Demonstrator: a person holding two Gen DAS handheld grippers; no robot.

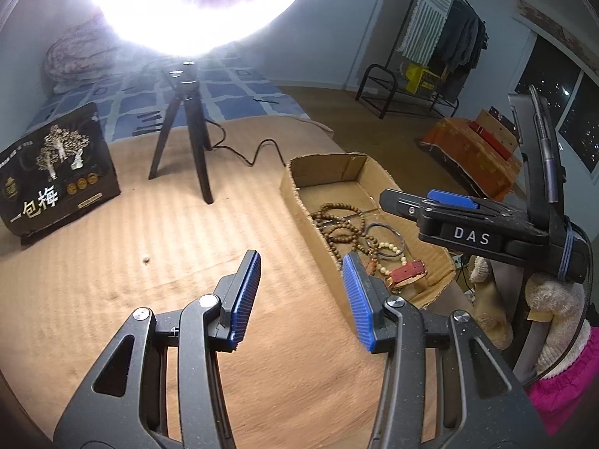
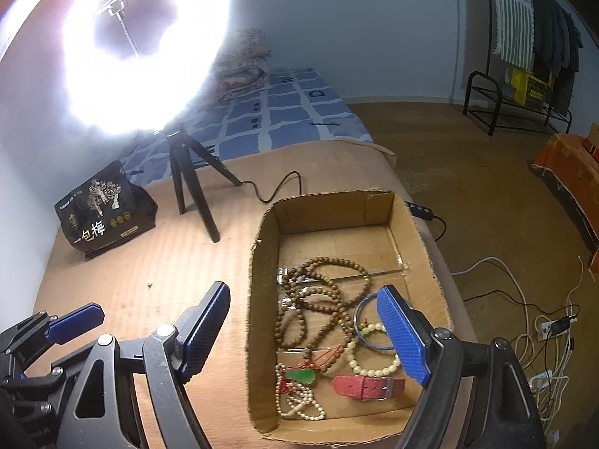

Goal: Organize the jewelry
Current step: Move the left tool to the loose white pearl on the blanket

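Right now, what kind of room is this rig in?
Most likely a bedroom at home used as a makeshift recording spot. A bed with a blue checked sheet and a folded quilt sits behind the work surface, clothes hang on a rack, and a ring light on a tripod lights the scene.

Both cameras are looking forward and down over a tan table [image 1: 157,247], each from just behind its own blue-padded fingers. The left wrist view is sitting close above the table, facing the ring light [image 1: 194,3] at the top, with the cardboard box [image 1: 299,202] at centre right. The right wrist view is hanging nearer over the box [image 2: 262,299], filling its lower centre. Both are sharing the box, light, tripod [image 2: 191,191] and black bag [image 1: 56,172].
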